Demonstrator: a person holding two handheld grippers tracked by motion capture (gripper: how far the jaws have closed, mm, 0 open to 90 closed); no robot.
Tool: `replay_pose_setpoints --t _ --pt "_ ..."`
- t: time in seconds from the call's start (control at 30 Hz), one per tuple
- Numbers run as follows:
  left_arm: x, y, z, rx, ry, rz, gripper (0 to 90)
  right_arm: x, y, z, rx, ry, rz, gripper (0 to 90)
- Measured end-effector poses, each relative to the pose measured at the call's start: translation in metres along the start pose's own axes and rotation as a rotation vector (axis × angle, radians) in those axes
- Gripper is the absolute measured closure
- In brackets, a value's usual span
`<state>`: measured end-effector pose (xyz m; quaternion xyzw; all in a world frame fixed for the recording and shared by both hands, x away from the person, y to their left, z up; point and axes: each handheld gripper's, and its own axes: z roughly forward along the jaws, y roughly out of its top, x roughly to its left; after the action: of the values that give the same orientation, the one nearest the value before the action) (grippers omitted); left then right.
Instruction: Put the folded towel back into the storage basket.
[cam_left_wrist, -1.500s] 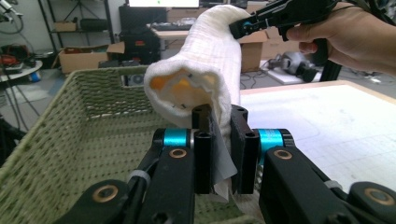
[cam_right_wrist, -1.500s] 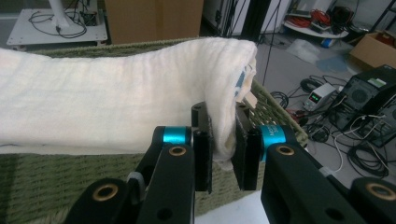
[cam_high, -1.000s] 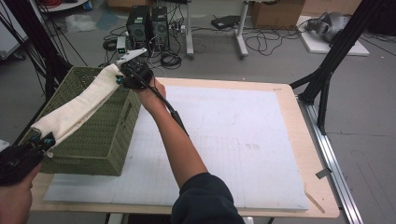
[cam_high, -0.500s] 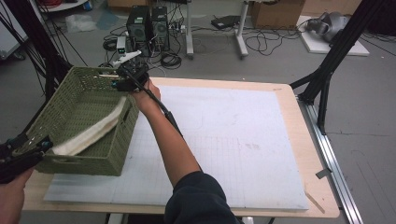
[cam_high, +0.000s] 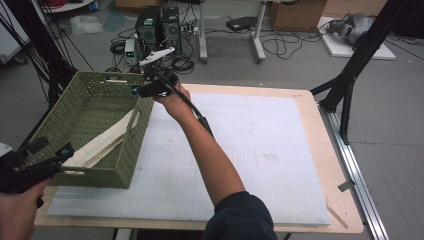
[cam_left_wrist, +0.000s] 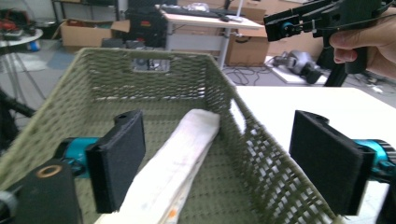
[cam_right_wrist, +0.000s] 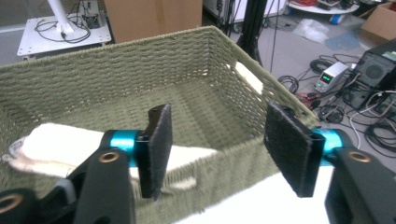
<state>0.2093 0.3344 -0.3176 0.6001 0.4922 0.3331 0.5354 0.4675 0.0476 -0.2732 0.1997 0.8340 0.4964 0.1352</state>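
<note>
Basket (cam_high: 131, 150) wall separates cloth (cam_high: 102, 142) from mat (cam_high: 260, 150).

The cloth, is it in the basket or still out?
In. The folded cloth lies inside the green basket, with both grippers open and off it.

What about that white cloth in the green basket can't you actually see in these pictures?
- High view: the folded cloth has its near end hidden behind the basket wall and the left gripper.
- Left gripper view: the cloth's near end is cut off by the bottom edge.
- Right gripper view: the right gripper has one pad covering the cloth's middle; any print is blurred.
</note>
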Motion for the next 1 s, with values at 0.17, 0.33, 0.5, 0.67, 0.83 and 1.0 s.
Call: replay_pose_setpoints --t 0.17,0.33,0.5,0.67,0.83,1.0 --pt "-0.015 0.004 0.011 -0.008 -0.059 0.021 18.9 -0.011 -0.012 -0.028 -0.01 -0.017 0.027 25.7" --pt "-0.032 0.006 0.021 -0.02 -0.139 0.037 18.9 -0.02 -0.026 -0.056 -0.009 -0.032 0.033 21.8" --pt "-0.051 0.009 0.034 -0.008 -0.211 0.058 19.7 -0.028 -0.04 -0.081 0.01 -0.054 0.04 19.6" --pt "-0.071 0.01 0.047 0.006 -0.282 0.082 19.6 -0.034 -0.057 -0.109 0.015 -0.077 0.042 19.6" --pt "-0.088 0.01 0.058 0.018 -0.327 0.103 19.8 -0.04 -0.074 -0.137 0.015 -0.099 0.055 19.6" --pt "-0.106 0.008 0.071 0.03 -0.403 0.115 21.9 -0.043 -0.093 -0.168 0.01 -0.138 0.055 19.6"
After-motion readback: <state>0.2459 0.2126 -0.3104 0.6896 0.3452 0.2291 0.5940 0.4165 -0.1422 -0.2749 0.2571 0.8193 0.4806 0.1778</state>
